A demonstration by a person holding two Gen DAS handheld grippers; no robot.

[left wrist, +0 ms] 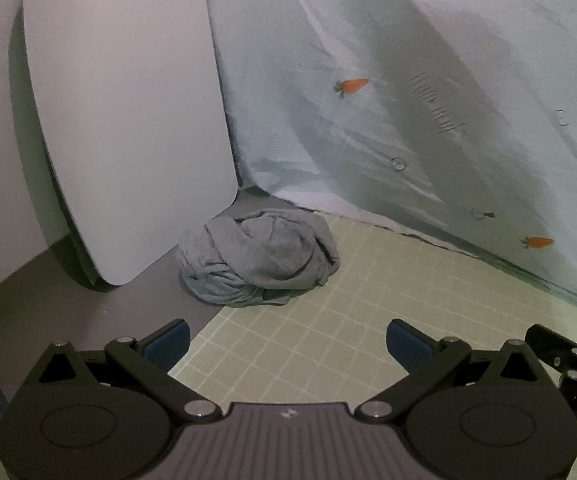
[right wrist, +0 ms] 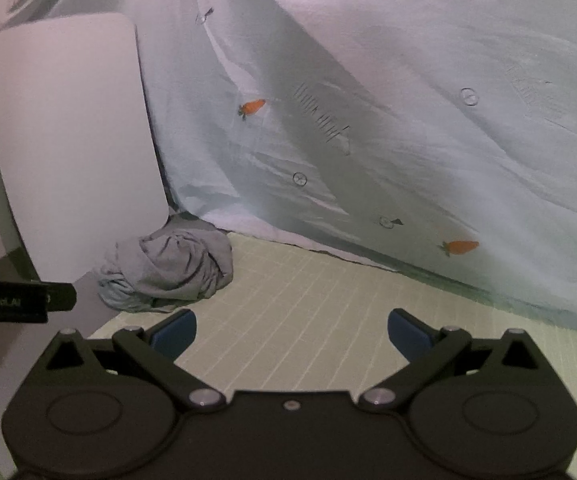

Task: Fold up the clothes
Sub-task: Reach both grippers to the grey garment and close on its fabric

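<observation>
A crumpled grey garment [left wrist: 258, 256] lies in a ball at the far left corner of the green grid mat [left wrist: 368, 312], partly on the grey table surface. It also shows in the right wrist view [right wrist: 168, 272], ahead and to the left. My left gripper [left wrist: 287, 344] is open and empty, hovering over the mat a short way in front of the garment. My right gripper [right wrist: 291, 332] is open and empty, over the mat [right wrist: 308, 312] to the right of the garment.
A white rounded board [left wrist: 124, 120] leans upright just left of and behind the garment. A pale blue sheet with carrot prints [left wrist: 428, 100] hangs as a backdrop along the mat's far edge. The left gripper's body [right wrist: 20, 300] juts in at the right view's left edge.
</observation>
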